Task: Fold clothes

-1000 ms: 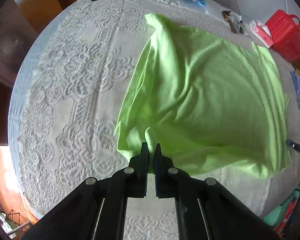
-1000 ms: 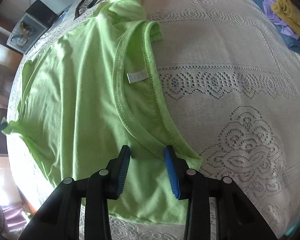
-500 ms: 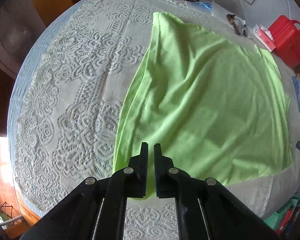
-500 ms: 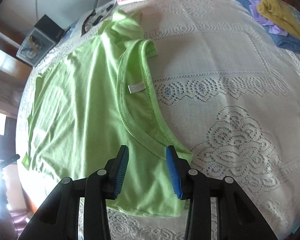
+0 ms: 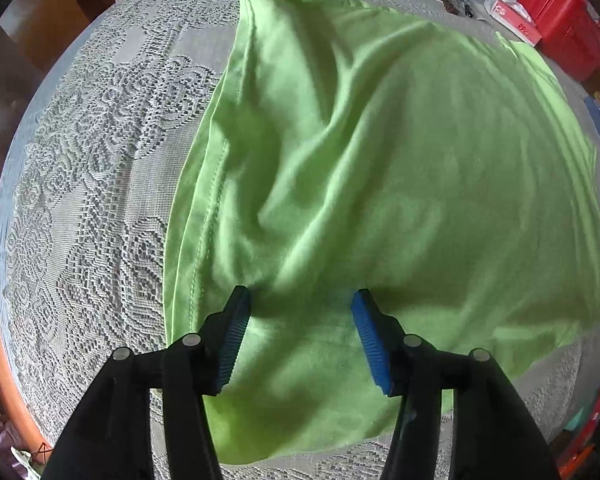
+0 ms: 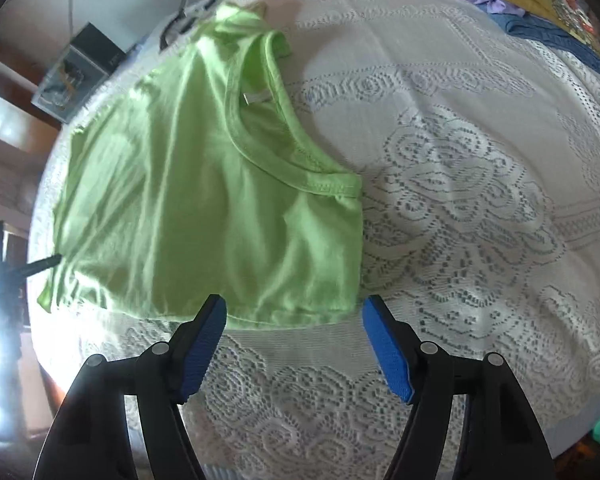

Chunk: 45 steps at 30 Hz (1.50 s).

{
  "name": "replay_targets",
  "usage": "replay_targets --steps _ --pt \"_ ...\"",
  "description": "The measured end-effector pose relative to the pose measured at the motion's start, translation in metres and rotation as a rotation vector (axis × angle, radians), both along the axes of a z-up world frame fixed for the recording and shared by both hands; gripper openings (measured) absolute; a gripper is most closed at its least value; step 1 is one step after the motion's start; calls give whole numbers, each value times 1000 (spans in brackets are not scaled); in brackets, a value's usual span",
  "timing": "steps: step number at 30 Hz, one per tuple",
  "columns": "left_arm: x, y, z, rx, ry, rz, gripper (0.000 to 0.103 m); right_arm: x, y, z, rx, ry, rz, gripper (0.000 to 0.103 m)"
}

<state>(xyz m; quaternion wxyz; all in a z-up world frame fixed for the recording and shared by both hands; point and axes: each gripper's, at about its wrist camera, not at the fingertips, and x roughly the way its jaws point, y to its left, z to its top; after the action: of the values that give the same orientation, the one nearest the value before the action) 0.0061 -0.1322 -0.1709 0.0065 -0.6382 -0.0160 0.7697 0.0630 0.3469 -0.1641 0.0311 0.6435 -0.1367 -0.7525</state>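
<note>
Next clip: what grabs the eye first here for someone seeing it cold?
The lime green T-shirt spread on the white lace tablecloth, neckline toward the middle of the table. Both the left hand-held gripper and the right hand-held gripper are open at its near edges. A red box sits at the far edge.

the right gripper (image 6: 294, 346) hangs with its jaws spread wide over the lace tablecloth (image 6: 480, 240), just short of the green shirt (image 6: 204, 208). the shirt lies spread out, its collar toward the gripper's right. a dark bar, possibly the other gripper, meets the shirt's far-left corner.
</note>
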Motion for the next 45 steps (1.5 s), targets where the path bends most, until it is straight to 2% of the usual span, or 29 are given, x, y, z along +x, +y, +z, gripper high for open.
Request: replay_targets --steps 1,3,4,6,8,9,11,12,14,16,17,21,23,24,26,27,28,29,31,33,35,37,39,41,42,43,45 --pt "1 -2 1 8 1 -1 53 -7 -12 -1 17 -40 45 6" --pt "2 -6 3 24 2 -1 53 -28 -24 14 -50 -49 84 7" --pt "2 -7 4 30 2 -1 53 -43 -26 28 -87 -23 75 7" --pt "2 -9 5 38 1 -1 53 -83 -17 65 -181 106 -21 11" --pt "2 -8 6 48 -2 -7 58 -116 -3 101 -251 258 -135 33" --pt "2 -8 6 55 -4 -13 63 -127 -2 116 -208 300 -156 49" --pt "2 -4 6 50 -6 -32 69 -135 -8 130 -117 308 -131 51" --pt "2 -3 7 47 -4 -35 70 -133 -10 131 -108 295 -115 51" --pt "3 -2 8 40 0 -41 72 -121 -20 119 -101 238 -86 51" --pt "4 -3 9 62 7 -38 77 -106 -27 96 -86 169 -66 43" --pt "4 -4 9 66 10 -37 78 -99 -30 83 -82 139 -67 43" --pt "5 -5 12 67 15 -37 79 -80 -23 49 -67 92 -110 43" --pt "6 -6 14 69 18 -39 79 -82 -20 39 -36 87 -125 48" --pt "6 -7 15 70 20 -39 79 -84 -18 35 -24 88 -131 53" --pt "7 -8 16 71 24 -39 79 -89 -21 23 -29 77 -118 53" --pt "8 -8 17 64 23 -41 79 -92 -25 16 -35 55 -96 45" --pt "9 -8 17 49 17 -40 79 -92 -31 10 -5 20 -64 15" --pt "12 -9 18 33 8 -42 79 -89 -38 9 41 -7 -29 4" --pt "21 -15 19 10 -8 -48 79 -67 -38 26 60 2 -1 4" --pt "35 -24 19 -4 -21 -58 79 -35 -23 52 64 33 -28 1" --pt "51 -31 21 -9 -19 -70 79 1 0 67 108 16 -73 1" --pt "63 -33 25 -20 -26 -66 79 31 22 68 157 -24 -123 1" --pt "71 -42 34 34 -3 -29 79 52 41 65 156 -23 -172 2" --pt "77 -54 46 75 42 39 79 55 46 69 83 61 -192 6" --pt "81 -60 49 75 60 73 79 50 42 70 43 110 -184 20" --pt "85 -65 52 75 76 107 79 41 35 72 13 150 -163 39" --pt "94 -69 53 59 81 135 79 17 17 67 -5 183 -106 60"
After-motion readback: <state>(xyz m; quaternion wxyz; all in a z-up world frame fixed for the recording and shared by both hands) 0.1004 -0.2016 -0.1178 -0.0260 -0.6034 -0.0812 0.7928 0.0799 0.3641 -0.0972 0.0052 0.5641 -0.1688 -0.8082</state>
